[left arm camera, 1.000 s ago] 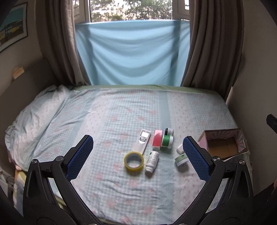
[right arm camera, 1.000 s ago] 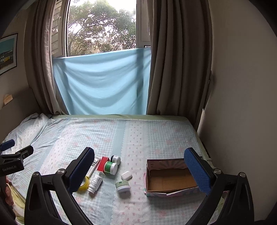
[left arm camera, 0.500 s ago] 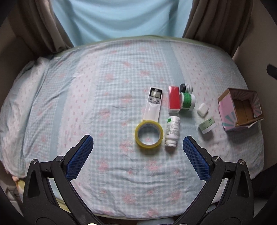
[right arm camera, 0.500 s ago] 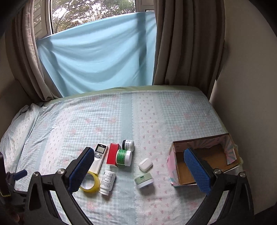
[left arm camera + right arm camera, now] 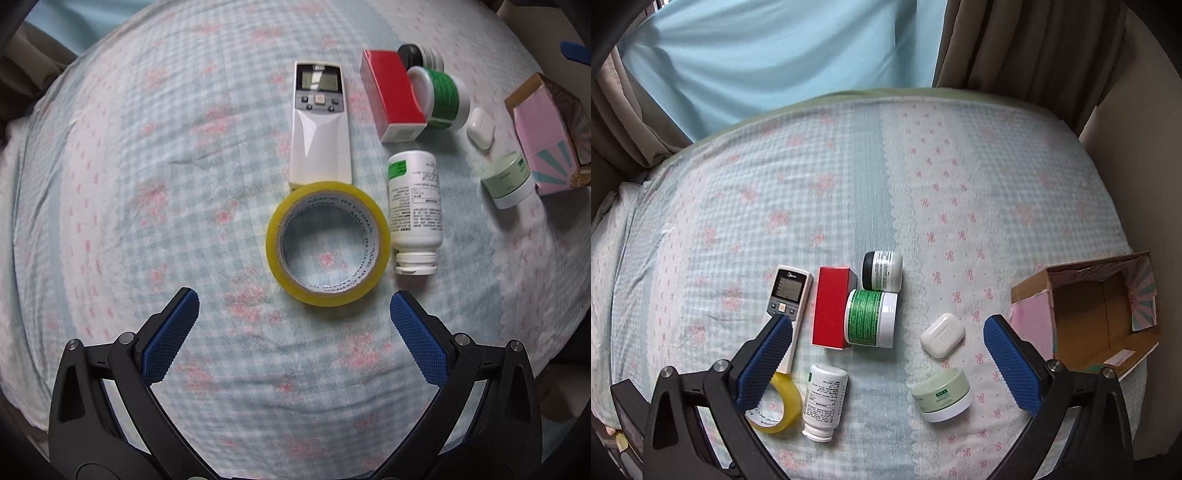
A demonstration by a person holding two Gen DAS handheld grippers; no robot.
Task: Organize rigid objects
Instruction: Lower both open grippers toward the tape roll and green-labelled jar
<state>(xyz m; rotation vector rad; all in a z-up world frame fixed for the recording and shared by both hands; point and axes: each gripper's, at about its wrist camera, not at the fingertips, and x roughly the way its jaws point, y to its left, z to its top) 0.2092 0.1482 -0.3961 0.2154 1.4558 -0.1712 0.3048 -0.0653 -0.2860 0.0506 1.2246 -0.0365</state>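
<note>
Several objects lie on the bed: a yellow tape roll, a white remote, a red box, a green-labelled jar, a black-lidded jar, a white pill bottle, a white earbud case and a pale green jar. My left gripper is open and empty, just short of the tape roll. My right gripper is open and empty above the jars; the pale green jar and earbud case lie between its fingers.
An open pink cardboard box lies at the bed's right side, also in the left wrist view. Brown curtains and a blue cloth hang behind the bed. A wall runs close along the right.
Both grippers have moved down and forward toward the bed. The left one has closed in on the tape roll. The objects have not moved.
</note>
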